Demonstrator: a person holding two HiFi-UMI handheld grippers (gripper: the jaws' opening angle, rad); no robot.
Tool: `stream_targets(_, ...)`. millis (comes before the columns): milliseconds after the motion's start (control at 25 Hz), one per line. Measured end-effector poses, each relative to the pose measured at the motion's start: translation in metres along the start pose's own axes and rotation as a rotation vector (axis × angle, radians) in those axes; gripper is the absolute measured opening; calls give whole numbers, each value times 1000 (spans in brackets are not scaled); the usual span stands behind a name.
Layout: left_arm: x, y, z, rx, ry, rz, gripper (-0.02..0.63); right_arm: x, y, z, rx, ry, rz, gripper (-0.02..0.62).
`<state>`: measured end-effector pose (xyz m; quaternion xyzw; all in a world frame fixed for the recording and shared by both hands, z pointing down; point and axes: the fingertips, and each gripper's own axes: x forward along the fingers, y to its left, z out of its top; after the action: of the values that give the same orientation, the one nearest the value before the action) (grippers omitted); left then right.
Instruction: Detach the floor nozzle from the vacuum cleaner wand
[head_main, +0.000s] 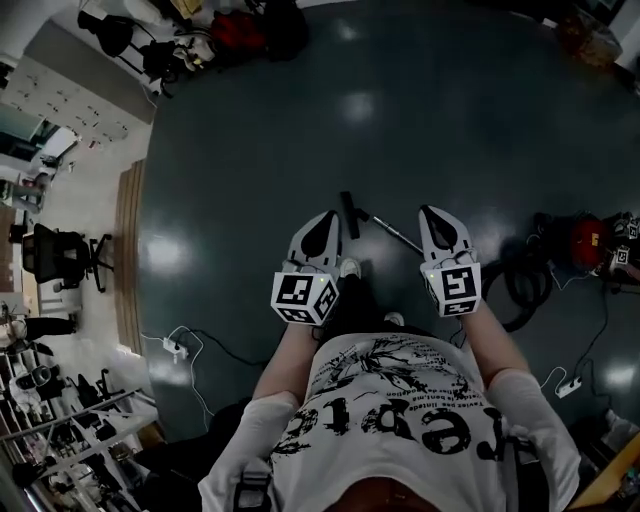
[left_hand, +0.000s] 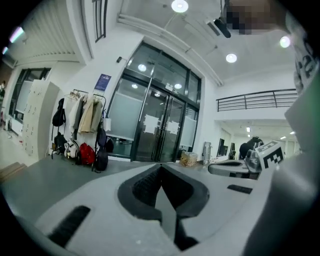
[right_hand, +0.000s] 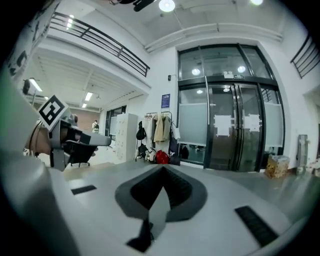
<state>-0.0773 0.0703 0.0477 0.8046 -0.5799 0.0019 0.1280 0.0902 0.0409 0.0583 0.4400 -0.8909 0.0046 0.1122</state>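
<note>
In the head view the black floor nozzle (head_main: 347, 213) lies on the dark floor with the silver wand (head_main: 398, 234) running from it toward the right. Both grippers are held high in front of the person's chest, well above the floor and apart from the vacuum parts. My left gripper (head_main: 322, 228) is shut and empty, to the left of the nozzle in the picture. My right gripper (head_main: 437, 222) is shut and empty, over the wand's far end. In the gripper views the left gripper (left_hand: 161, 169) and the right gripper (right_hand: 162, 170) point about level at glass doors.
A red vacuum body (head_main: 586, 241) with a coiled black hose (head_main: 515, 282) sits on the floor at the right. Power strips with cables (head_main: 172, 347) lie at the left and right. An office chair (head_main: 60, 256) stands at the left. Bags and a coat rack (left_hand: 86, 132) stand by the glass doors (right_hand: 235, 130).
</note>
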Motion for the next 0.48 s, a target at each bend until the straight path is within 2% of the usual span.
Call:
stream_targets(120, -38, -22, 3, 25, -19, 15, 5, -40, 4, 10, 9, -29, 11, 2)
stream_targets(360, -79, -52, -10, -31, -46, 40, 6, -93, 12, 0, 36, -38, -1, 2)
stream_targets(480, -103, -66, -17, -22, -36, 27, 6, -115, 29, -2, 49, -36, 12, 2)
